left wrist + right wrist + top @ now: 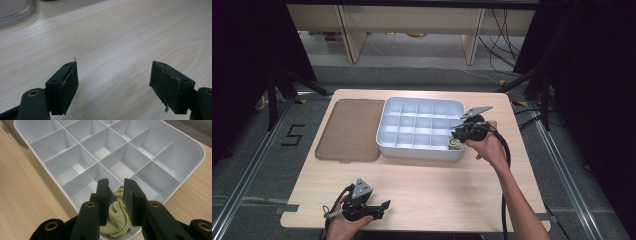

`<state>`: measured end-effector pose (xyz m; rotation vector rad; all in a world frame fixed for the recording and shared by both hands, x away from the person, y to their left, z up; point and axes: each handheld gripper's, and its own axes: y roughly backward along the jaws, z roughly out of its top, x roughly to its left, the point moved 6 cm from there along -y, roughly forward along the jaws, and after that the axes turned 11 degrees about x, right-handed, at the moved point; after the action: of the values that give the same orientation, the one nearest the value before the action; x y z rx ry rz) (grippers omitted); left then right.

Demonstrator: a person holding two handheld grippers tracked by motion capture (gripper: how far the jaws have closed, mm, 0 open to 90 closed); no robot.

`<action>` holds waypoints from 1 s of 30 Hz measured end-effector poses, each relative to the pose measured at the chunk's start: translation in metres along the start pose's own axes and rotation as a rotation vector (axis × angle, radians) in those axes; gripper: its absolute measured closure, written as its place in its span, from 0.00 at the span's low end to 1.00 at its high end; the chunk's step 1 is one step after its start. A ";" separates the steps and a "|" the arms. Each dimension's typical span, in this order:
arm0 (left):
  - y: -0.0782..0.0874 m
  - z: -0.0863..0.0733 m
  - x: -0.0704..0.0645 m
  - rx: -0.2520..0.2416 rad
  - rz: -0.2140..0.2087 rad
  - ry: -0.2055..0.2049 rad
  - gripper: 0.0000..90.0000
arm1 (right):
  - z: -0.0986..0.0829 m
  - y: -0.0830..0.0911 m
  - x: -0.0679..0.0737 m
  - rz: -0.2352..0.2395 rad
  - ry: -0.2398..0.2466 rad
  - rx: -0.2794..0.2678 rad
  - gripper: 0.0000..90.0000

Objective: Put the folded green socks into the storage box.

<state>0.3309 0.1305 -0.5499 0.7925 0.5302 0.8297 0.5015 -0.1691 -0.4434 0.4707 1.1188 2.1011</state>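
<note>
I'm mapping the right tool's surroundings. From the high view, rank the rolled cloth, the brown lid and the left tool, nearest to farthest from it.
1. Rolled cloth: between the right tool's jaws, in the tray's near right compartment.
2. Brown lid: left of the tray.
3. Left tool: near table edge.

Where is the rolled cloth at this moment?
In the high view, the cloth sits in the near right corner compartment of the tray, between the right tongs.

Your high view looks forward and down over the whole table (422,195); each gripper view sits close, low along its jaws — both the right one and the high view show the divided tray (175,137)
</note>
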 end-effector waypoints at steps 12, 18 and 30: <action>0.000 0.001 -0.002 -0.014 -0.023 0.021 0.25 | -0.013 0.012 0.012 0.044 -0.004 -0.104 0.70; 0.002 -0.001 -0.002 0.018 -0.023 -0.017 0.25 | -0.017 0.014 0.018 0.082 -0.023 -0.161 0.64; 0.001 0.001 -0.002 -0.011 -0.034 0.008 0.25 | -0.028 0.020 0.028 0.119 -0.034 -0.179 0.54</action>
<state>0.3299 0.1289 -0.5484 0.7683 0.5447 0.8038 0.4576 -0.1725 -0.4429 0.4950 0.8926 2.2639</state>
